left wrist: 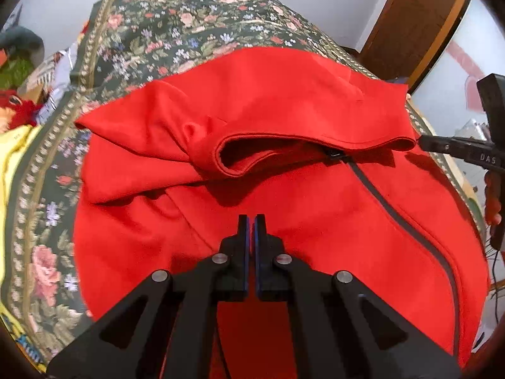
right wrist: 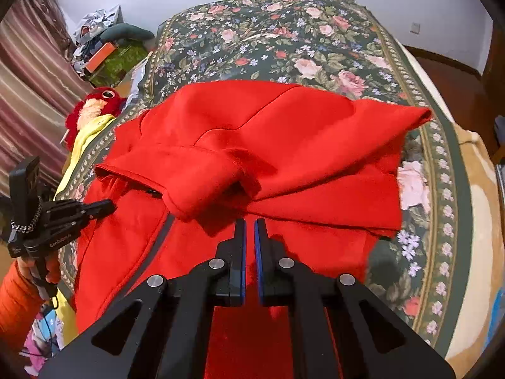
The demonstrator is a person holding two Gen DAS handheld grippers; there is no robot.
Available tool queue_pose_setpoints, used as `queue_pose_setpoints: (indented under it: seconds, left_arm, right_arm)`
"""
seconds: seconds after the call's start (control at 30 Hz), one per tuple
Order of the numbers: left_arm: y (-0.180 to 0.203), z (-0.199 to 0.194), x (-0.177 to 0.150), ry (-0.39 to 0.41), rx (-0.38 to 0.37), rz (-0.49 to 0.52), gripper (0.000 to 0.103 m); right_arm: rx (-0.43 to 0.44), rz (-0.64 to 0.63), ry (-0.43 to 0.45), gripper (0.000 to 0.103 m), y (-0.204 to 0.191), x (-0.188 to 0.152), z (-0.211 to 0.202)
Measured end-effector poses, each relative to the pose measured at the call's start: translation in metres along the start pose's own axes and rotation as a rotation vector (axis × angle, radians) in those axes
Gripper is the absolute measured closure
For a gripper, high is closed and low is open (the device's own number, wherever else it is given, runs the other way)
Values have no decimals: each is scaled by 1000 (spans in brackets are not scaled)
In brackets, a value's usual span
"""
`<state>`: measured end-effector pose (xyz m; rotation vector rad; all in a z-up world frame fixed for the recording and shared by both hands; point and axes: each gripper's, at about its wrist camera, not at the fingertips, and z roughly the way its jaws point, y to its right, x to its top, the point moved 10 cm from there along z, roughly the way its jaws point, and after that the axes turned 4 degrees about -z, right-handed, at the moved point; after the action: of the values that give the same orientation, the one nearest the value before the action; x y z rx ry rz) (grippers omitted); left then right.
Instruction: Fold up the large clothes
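A large red zip-up jacket (left wrist: pixel 284 208) lies spread on a floral bedspread (left wrist: pixel 176 31), its dark zipper (left wrist: pixel 388 208) running down the front and its upper part folded over the body. It also shows in the right wrist view (right wrist: pixel 284 145). My left gripper (left wrist: pixel 251 221) hovers over the jacket's lower front, jaws nearly closed with a thin gap and nothing between them. It shows at the left of the right wrist view (right wrist: pixel 107 205), at the jacket's edge. My right gripper (right wrist: pixel 250 224) is likewise nearly closed and empty above the jacket, and shows at the jacket's right edge (left wrist: pixel 423 142).
A red plush toy (right wrist: pixel 94 107) and yellow cloth (right wrist: pixel 85 139) lie at the bed's left side. Clutter and a striped curtain (right wrist: pixel 28 88) stand beyond. A wooden door frame (left wrist: pixel 419 25) is at the far right. Bare bedspread (right wrist: pixel 315 41) extends behind the jacket.
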<state>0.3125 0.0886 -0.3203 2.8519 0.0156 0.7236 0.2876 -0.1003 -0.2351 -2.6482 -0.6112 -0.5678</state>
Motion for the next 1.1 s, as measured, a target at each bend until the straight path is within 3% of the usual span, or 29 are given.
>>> queue_pose_setpoints:
  seconds: [0.2, 0.37, 0.6, 0.7, 0.83, 0.9, 0.97, 1.03, 1.1]
  left_arm:
    - [-11, -27, 27, 64, 63, 16, 101]
    - [-10, -48, 70, 153, 84, 39, 101]
    - [0, -26, 108, 162, 71, 35, 99]
    - [4, 0, 106, 118, 55, 26, 99]
    - [2, 38, 88, 31, 46, 1, 97]
    - [-2, 54, 73, -7, 51, -4, 88]
    - [-7, 55, 66, 14, 60, -9, 76]
    - [-14, 51, 62, 29, 85, -15, 54]
    - [-21, 50, 54, 19, 77, -43, 46]
  right_arm:
    - [-28, -50, 77, 98, -8, 22, -23]
    - [-13, -70, 132, 98, -22, 53, -28]
    - [11, -39, 104, 98, -36, 80, 6]
    - [17, -31, 39, 89, -39, 73, 30]
    - [12, -26, -56, 67, -34, 55, 58]
    - [-2, -31, -90, 58, -29, 44, 67]
    - [-5, -38, -103, 52, -25, 37, 69]
    - [7, -39, -98, 49, -22, 32, 66]
    - [-35, -29, -116, 31, -14, 25, 65]
